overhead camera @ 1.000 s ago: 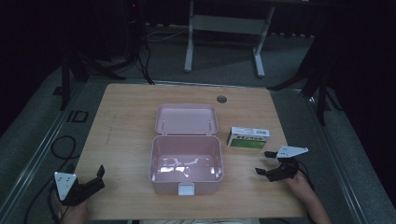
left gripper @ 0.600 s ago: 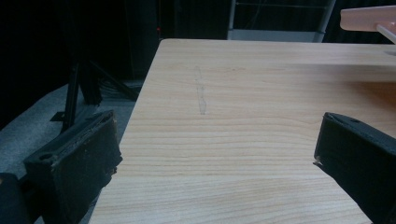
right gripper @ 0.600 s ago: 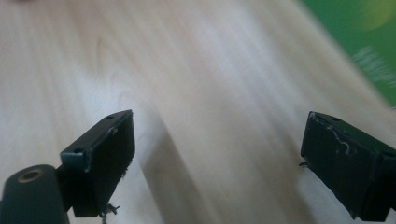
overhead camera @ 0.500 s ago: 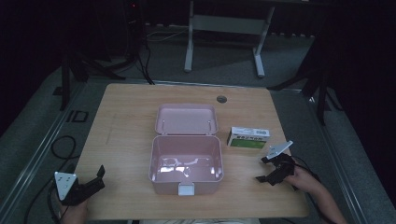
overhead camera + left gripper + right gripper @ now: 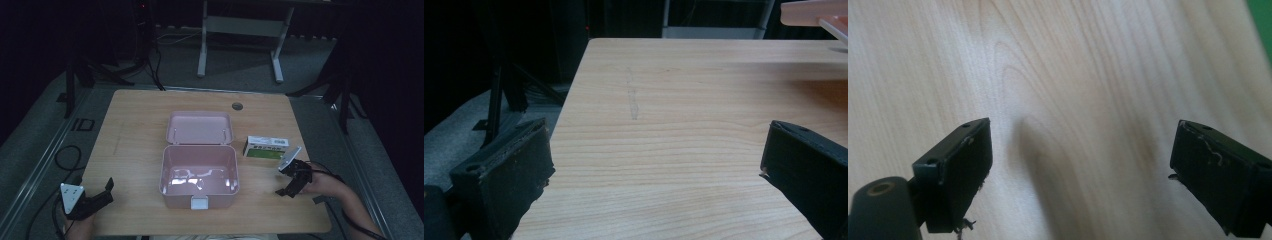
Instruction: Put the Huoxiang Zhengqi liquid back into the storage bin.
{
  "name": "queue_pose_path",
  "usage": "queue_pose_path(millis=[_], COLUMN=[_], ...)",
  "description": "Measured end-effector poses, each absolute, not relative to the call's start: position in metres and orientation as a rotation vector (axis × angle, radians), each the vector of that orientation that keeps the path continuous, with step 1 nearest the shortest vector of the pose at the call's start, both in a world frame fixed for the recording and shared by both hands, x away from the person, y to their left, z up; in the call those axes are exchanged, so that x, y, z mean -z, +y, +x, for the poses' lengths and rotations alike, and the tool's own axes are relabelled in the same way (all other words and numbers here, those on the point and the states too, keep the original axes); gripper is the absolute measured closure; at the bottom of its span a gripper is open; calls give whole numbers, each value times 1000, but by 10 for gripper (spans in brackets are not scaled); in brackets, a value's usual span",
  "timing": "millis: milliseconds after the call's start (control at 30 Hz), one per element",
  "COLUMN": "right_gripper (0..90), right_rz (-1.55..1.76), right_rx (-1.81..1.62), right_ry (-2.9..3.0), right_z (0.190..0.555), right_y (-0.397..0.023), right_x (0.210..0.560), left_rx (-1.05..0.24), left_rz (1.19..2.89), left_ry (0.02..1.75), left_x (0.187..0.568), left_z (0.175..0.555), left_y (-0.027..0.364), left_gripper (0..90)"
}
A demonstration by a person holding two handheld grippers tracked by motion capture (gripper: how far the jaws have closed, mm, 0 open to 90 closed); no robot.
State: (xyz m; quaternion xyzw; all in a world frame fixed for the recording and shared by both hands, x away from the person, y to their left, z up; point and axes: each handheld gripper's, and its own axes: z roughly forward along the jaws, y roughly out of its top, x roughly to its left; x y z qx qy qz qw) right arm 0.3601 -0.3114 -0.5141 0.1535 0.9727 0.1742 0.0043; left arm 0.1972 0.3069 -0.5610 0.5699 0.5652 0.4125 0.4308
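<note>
1. Table (image 5: 135, 130): plain wood, takes up the middle of the high view.
2. Pink box (image 5: 199, 175): sits dead centre, lid flipped open toward the top of the frame, looks empty inside.
3. Carton (image 5: 266, 147): green and white, just right of the pink box. Probably light cardboard, stiff but crushable, so I'd pinch it gently across the long sides.
4. Right gripper (image 5: 291, 181): lower right, near the carton, jaws spread wide, nothing in them.
5. Left gripper (image 5: 100, 197): bottom left corner, also gaping and empty.
</note>
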Motion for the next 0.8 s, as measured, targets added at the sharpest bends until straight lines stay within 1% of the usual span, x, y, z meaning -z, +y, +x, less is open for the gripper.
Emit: queue_pose_path(millis=[367, 533, 667, 700, 733, 767, 800], right_gripper=[98, 98, 98, 98, 98, 98, 98], right_rz=[395, 370, 283, 265, 265, 253, 253], right_rx=[-425, -438, -428, -419, -419, -417, -417], right_ry=[3089, 3093, 3095, 3092, 3092, 3084, 3084], right_z=[368, 370, 371, 373, 373, 376, 376], right_y=[-293, -290, -287, -286, -286, -285, -285], right_x=[499, 492, 478, 471, 471, 462, 462], left_rx=[-1023, -1021, -1020, -1020, -1019, -1018, -1017], left_rz=[1417, 1420, 1421, 1421, 1421, 1423, 1425], left_ry=[1407, 1406, 1405, 1405, 1405, 1404, 1404], left_x=[561, 561, 561, 561, 561, 561, 561], left_z=[197, 197, 197, 197, 197, 197, 197], left_y=[307, 307, 307, 307, 307, 307, 307], left_gripper=[4, 4, 4, 4, 4, 4, 4])
